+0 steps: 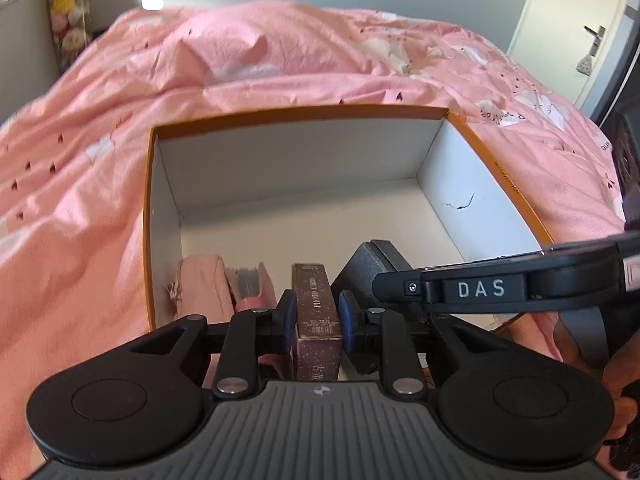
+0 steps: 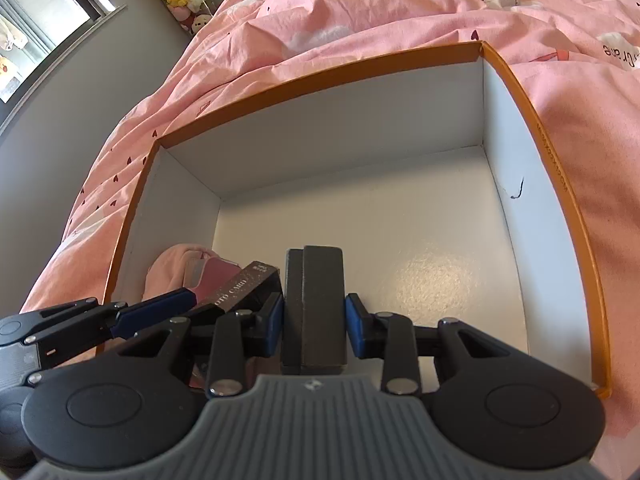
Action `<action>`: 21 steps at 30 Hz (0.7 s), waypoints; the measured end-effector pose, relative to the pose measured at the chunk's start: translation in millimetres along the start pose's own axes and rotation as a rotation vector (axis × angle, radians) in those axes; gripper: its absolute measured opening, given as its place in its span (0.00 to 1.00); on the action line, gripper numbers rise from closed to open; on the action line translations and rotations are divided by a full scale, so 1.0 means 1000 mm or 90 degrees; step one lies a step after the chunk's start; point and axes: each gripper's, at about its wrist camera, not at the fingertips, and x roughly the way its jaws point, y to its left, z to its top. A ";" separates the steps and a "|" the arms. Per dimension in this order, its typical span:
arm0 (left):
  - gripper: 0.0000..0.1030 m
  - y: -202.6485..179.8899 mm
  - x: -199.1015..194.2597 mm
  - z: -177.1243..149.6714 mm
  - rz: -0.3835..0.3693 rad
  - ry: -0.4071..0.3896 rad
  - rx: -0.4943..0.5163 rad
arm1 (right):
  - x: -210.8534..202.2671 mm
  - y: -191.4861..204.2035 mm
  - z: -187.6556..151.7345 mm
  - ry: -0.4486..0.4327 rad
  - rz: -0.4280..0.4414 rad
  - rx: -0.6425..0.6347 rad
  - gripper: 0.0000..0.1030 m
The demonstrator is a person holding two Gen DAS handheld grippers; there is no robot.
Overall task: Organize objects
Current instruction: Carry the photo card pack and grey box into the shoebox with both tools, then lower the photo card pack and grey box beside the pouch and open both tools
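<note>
while each hand-held gripper pinches a case, the box (image 2: 560, 168) holds seemingly pink cloth (image 2: 168, 272).

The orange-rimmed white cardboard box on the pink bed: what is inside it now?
In the orange-rimmed white cardboard box, at the near left, lie a pink fabric bundle and a pink case. The floor beyond is bare white. The claws and their held boxes cover the near edge.

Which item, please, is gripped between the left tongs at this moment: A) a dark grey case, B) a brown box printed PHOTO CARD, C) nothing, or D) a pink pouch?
B: the left tongs are clamped on the brown photo card box, pads against both sides.
</note>
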 end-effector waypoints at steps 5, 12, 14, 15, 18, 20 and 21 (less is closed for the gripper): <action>0.23 0.018 0.010 0.000 -0.031 0.054 -0.063 | 0.003 0.006 0.001 0.007 0.003 -0.012 0.34; 0.22 0.017 -0.008 -0.003 -0.033 0.030 -0.037 | 0.005 0.012 0.001 0.017 -0.007 -0.021 0.34; 0.22 0.017 -0.020 -0.002 -0.021 0.012 -0.019 | 0.006 0.014 0.000 0.023 -0.004 -0.024 0.34; 0.22 0.017 -0.025 -0.001 -0.011 0.005 -0.012 | 0.006 0.015 0.000 0.027 -0.007 -0.025 0.34; 0.22 0.021 -0.040 -0.001 0.007 -0.021 0.004 | 0.009 0.022 -0.002 0.028 -0.015 -0.044 0.34; 0.23 0.023 -0.046 0.000 0.009 -0.029 0.001 | 0.011 0.025 -0.001 0.031 -0.017 -0.048 0.34; 0.23 0.025 -0.048 -0.001 0.010 -0.034 -0.002 | 0.011 0.025 -0.001 0.033 -0.018 -0.050 0.34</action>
